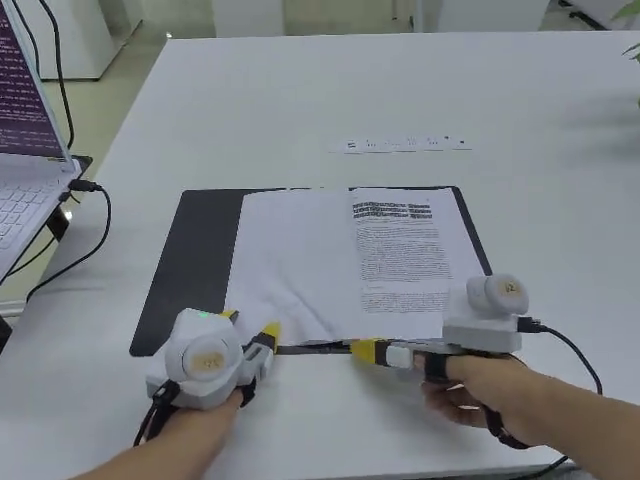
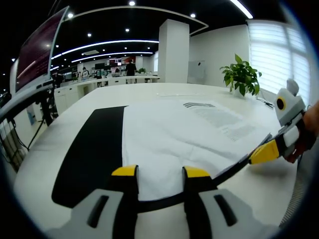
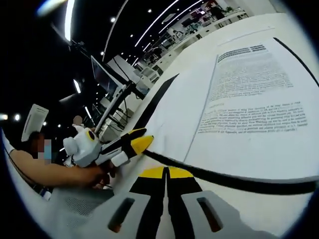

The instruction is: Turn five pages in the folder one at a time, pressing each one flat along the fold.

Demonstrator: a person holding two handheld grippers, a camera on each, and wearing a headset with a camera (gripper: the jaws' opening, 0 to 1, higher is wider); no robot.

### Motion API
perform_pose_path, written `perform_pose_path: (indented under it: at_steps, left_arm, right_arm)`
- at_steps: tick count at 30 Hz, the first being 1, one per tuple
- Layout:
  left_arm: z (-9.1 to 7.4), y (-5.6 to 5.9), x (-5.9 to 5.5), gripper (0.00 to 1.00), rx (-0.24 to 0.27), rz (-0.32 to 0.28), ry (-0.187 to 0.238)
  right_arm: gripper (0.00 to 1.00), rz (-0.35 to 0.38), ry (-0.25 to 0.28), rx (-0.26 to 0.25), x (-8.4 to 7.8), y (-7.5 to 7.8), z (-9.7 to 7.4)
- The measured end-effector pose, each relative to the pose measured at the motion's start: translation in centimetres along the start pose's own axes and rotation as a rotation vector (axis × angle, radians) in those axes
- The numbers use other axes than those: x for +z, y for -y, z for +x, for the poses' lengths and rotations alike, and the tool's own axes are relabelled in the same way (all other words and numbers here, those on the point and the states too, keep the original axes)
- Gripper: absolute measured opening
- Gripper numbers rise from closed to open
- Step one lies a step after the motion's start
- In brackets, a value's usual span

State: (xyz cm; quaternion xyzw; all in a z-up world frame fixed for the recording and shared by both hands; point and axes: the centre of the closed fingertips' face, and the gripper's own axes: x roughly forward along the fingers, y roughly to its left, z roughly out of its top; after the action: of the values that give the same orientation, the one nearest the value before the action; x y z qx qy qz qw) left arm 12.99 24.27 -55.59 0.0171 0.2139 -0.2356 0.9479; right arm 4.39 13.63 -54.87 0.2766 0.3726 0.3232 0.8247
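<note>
- Starting at the left gripper (image 2: 160, 172), we found its jaws spread apart and holding nothing. The yellow tips sat at the near edge of the blank sheet (image 2: 164, 134), which showed between them.
- The right gripper (image 3: 165, 173) was clenched on nothing, its tips pressed together. It sat just beside the black near edge of the folder (image 1: 190, 260), close to where the fold met that edge.
- The folder lay open on the white worktop (image 1: 300, 100). The blank sheet lay over its left half, a little rumpled toward the near edge, and the printed page (image 1: 400, 250) lay flat on the right.
- We judged the step in hand to be flattening a page laid over to the left. How many of the five were done we could not tell.
- Next, we reckoned, the closed tips should run along the fold. The right gripper would then need to open and lift a single printed sheet by its near corner.
- A laptop (image 1: 20, 150) stood well apart at the left.
</note>
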Motion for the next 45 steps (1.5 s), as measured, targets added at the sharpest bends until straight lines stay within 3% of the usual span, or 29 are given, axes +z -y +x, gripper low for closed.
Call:
perform_pose_path:
  at_steps: [2, 6, 8, 10, 12, 15, 16, 19, 21, 23, 28, 32, 39, 42, 45]
  left_arm:
    - [0.0, 0.0, 0.0, 0.34, 0.0, 0.001, -0.004]
    - [0.0, 0.0, 0.0, 0.34, 0.0, 0.004, -0.012]
    - [0.0, 0.0, 0.0, 0.34, 0.0, 0.008, -0.022]
    - [0.0, 0.0, 0.2, 0.34, -0.004, 0.006, -0.039]
    - [0.0, -0.2, 0.3, 0.33, -0.002, -0.017, -0.057]
    - [0.0, -0.4, 0.8, 0.31, -0.014, -0.204, -0.093]
    - [0.0, -0.3, 0.9, 0.32, -0.032, -0.246, -0.112]
    - [-0.3, 0.5, 1.6, 0.42, -0.075, -0.402, -0.179]
    - [-0.9, 1.0, 2.1, 0.46, -0.093, -0.452, -0.214]
    - [-1.7, 1.1, 3.4, 0.47, -0.104, -0.446, -0.171]
    - [-4.5, 2.6, 5.5, 0.55, -0.132, -0.452, -0.138]
    - [-6.7, 3.0, 6.5, 0.67, -0.121, -0.399, -0.108]
    - [-9.4, 3.1, 8.1, 0.79, -0.088, -0.283, -0.058]
    - [-10.4, 3.3, 8.7, 0.84, -0.078, -0.244, -0.034]
    - [-11.2, 3.6, 9.0, 0.99, -0.075, -0.212, -0.015]
  right_arm:
    - [0.0, 0.029, 0.002, 0.011, -0.4, -0.5, -0.6]
    - [0.0, 0.073, 0.036, 0.011, 0.3, -1.6, -2.2]
    - [0.0, 0.097, 0.034, -0.012, 0.5, -1.9, -3.0]
    - [0.0, 0.081, 0.067, -0.018, 1.3, -2.7, -4.0]
    - [0.0, 0.093, 0.108, -0.058, 2.2, -2.6, -5.0]
    - [0.0, 0.105, 0.181, -0.109, 3.6, -2.5, -6.5]
    - [0.0, 0.09, 0.222, -0.143, 4.4, -2.1, -7.2]
    - [0.0, 0.045, 0.264, -0.211, 5.3, -1.6, -8.7]
    - [0.0, 0.008, 0.286, -0.266, 5.8, -1.0, -9.8]
    - [0.0, -0.019, 0.319, -0.319, 6.4, -0.5, -11.1]
    - [0.02, -0.07, 0.399, -0.43, 7.9, 0.3, -14.0]
    - [0.24, -0.132, 0.393, -0.481, 7.9, 0.3, -15.4]
    - [0.51, -0.272, 0.339, -0.508, 7.6, -0.2, -16.9]
    - [0.59, -0.298, 0.378, -0.511, 8.4, -1.0, -18.2]
    - [0.7, -0.314, 0.4, -0.518, 9.2, -1.4, -19.3]
